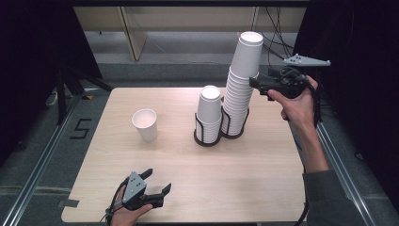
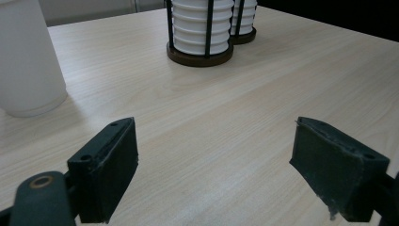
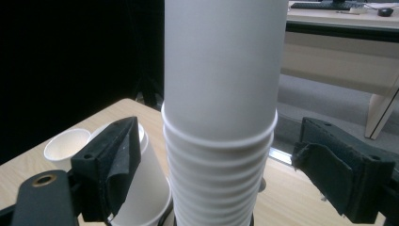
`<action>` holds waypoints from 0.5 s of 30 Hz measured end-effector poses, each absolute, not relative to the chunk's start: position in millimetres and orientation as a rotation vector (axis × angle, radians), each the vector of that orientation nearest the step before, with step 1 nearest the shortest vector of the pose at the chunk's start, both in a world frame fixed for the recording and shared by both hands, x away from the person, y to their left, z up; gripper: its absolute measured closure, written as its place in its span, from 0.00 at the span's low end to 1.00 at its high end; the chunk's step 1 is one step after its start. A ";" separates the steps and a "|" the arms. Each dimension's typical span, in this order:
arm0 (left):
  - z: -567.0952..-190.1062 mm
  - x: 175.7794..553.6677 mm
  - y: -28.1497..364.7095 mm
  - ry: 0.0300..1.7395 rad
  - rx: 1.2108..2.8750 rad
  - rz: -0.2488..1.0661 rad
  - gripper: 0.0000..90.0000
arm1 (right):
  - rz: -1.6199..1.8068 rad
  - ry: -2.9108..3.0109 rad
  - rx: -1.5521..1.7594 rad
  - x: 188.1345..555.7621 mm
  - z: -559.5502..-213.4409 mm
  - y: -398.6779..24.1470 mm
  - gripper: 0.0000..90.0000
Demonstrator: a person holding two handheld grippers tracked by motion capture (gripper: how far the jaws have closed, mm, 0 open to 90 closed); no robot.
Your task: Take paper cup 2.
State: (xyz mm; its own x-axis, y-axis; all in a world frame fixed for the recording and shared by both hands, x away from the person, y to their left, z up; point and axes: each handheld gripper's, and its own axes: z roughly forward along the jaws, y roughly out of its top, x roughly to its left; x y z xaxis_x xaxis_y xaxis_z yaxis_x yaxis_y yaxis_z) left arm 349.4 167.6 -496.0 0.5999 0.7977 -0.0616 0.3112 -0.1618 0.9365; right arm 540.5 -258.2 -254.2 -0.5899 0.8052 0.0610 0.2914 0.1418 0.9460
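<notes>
The right gripper (image 1: 256,84) holds its jaws spread on either side of the tall cup stack (image 1: 241,84) in the right-hand holder, seemingly without pinching it, while the left gripper (image 1: 156,181) rests low on the table (image 1: 188,165) near the front edge, jaws apart and empty.

Both tongs gape, one low, one raised

The left tongs (image 1: 157,181) rest low by the counter's near edge, jaws apart; the right tongs (image 1: 256,84) are held high on an outstretched forearm, jaws spread.
</notes>
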 end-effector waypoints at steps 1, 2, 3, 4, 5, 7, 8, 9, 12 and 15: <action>-496.3 349.5 167.5 0.911 1.738 0.556 0.16 | 1.458 1.961 1.051 543.1 -251.2 -256.9 0.17; -496.3 349.5 167.3 0.911 1.738 0.557 0.16 | 1.460 1.954 1.047 545.8 -248.5 -255.6 0.17; -496.6 349.6 166.9 0.909 1.735 0.555 0.16 | 1.463 1.945 1.056 547.6 -246.0 -254.1 0.17; -496.4 349.6 167.0 0.909 1.738 0.554 0.16 | 1.460 1.946 1.057 550.3 -244.0 -253.0 0.17; -496.5 349.7 167.0 0.908 1.737 0.553 0.16 | 1.458 1.946 1.061 553.4 -242.2 -251.7 0.17; -495.9 349.2 167.3 0.913 1.741 0.557 0.16 | 1.454 1.940 1.062 559.1 -238.9 -249.3 0.17; -496.0 349.4 167.4 0.912 1.739 0.555 0.16 | 1.456 1.932 1.069 561.7 -237.8 -247.7 0.17; -496.1 349.6 167.5 0.914 1.735 0.545 0.16 | 1.462 1.931 1.071 564.1 -236.3 -246.3 0.17; -496.0 349.2 167.2 0.920 1.729 0.533 0.16 | 1.467 1.926 1.056 572.1 -232.9 -241.0 0.17; -495.9 349.0 166.9 0.917 1.735 0.535 0.16 | 1.465 1.928 1.056 578.9 -229.8 -234.8 0.17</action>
State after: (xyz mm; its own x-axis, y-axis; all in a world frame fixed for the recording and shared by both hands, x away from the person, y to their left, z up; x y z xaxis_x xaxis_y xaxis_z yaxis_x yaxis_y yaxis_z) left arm 349.0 166.9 -495.9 0.6059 0.7917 -0.0784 0.3208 -0.1530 0.9347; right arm 578.9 -234.8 -229.8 -0.5779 0.8134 0.0664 0.2819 0.1226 0.9516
